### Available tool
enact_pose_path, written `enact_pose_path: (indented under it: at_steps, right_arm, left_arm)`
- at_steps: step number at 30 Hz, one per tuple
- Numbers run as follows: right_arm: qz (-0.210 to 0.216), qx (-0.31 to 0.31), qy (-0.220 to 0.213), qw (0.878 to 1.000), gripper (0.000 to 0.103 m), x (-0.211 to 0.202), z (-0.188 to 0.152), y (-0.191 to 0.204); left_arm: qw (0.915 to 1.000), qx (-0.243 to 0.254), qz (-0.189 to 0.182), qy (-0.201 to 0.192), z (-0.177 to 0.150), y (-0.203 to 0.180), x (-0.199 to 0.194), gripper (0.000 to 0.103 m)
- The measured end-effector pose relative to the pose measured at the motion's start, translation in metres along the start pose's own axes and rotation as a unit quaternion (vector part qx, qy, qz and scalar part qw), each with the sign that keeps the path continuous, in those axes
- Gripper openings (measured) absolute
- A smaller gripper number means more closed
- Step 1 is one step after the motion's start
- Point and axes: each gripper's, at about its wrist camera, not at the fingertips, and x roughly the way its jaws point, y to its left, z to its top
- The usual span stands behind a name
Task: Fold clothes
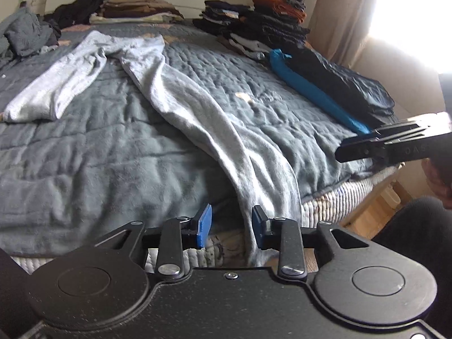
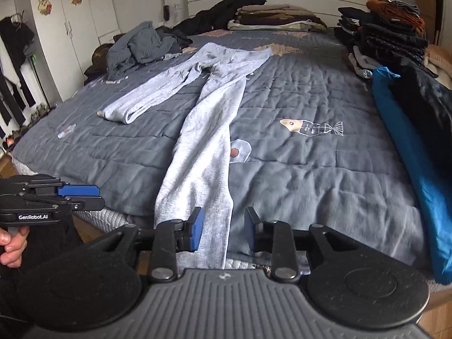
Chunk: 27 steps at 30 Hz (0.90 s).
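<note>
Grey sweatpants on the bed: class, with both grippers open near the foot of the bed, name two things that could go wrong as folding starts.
1. One leg of the grey sweatpants hangs over the mattress edge, so a weak pinch by the right gripper might let it slide off.
2. The other leg lies doubled back; folding now may trap that crease.
</note>
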Motion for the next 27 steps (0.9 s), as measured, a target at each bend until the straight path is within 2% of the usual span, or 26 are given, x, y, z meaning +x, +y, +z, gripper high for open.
enact_pose_path:
  at_steps: [2,3,6,8,12,15,16,18,20,23,25,27]
  right_arm:
    - [0.006,-0.017,0.019,1.0,0.033,0.018,0.003,0.005]
    - [0.012,-0.018,0.031,0.999,0.034,0.024,0.001,0.006]
    - [0.021,-0.016,0.049,0.998,0.035,0.031,-0.005,0.009]
    - [0.023,-0.011,0.045,0.999,0.037,0.028,-0.007,0.009]
    - [0.028,-0.003,0.039,0.999,0.04,0.021,-0.012,0.008]
    - [0.032,0.003,0.034,0.999,0.042,0.016,-0.016,0.007]
    - [0.034,0.006,0.032,0.999,0.043,0.014,-0.017,0.007]
    - [0.036,0.01,0.029,0.999,0.044,0.011,-0.02,0.006]
    - [0.038,0.011,0.029,0.999,0.045,0.012,-0.021,0.006]
    - [0.043,0.013,0.032,0.998,0.045,0.014,-0.022,0.005]
    - [0.044,0.014,0.031,0.998,0.045,0.013,-0.023,0.004]
    - [0.046,0.017,0.029,0.998,0.045,0.012,-0.023,0.002]
  left_arm:
    - [0.9994,-0.015,-0.018,0.027,-0.007,0.001,0.016,0.041]
    - [0.9984,-0.026,-0.027,0.042,-0.011,0.001,0.025,0.042]
    - [0.9969,-0.014,-0.025,0.073,-0.017,-0.004,0.05,0.043]
    - [0.9955,-0.003,-0.02,0.093,-0.02,-0.007,0.066,0.043]
    - [0.992,-0.018,-0.012,0.124,-0.03,-0.004,0.083,0.043]
    - [0.9904,-0.013,-0.02,0.136,-0.036,-0.006,0.091,0.042]
    - [0.99,-0.007,-0.023,0.139,-0.038,-0.008,0.093,0.041]
    - [0.99,-0.007,-0.028,0.138,-0.041,-0.007,0.094,0.018]
    - [0.9892,-0.027,-0.049,0.136,-0.039,-0.002,0.09,0.009]
    - [0.9855,-0.065,-0.087,0.131,-0.034,0.005,0.08,0.007]
    - [0.9778,-0.113,-0.131,0.118,-0.025,0.013,0.068,0.007]
    - [0.9653,-0.164,-0.174,0.105,-0.017,0.023,0.054,0.007]
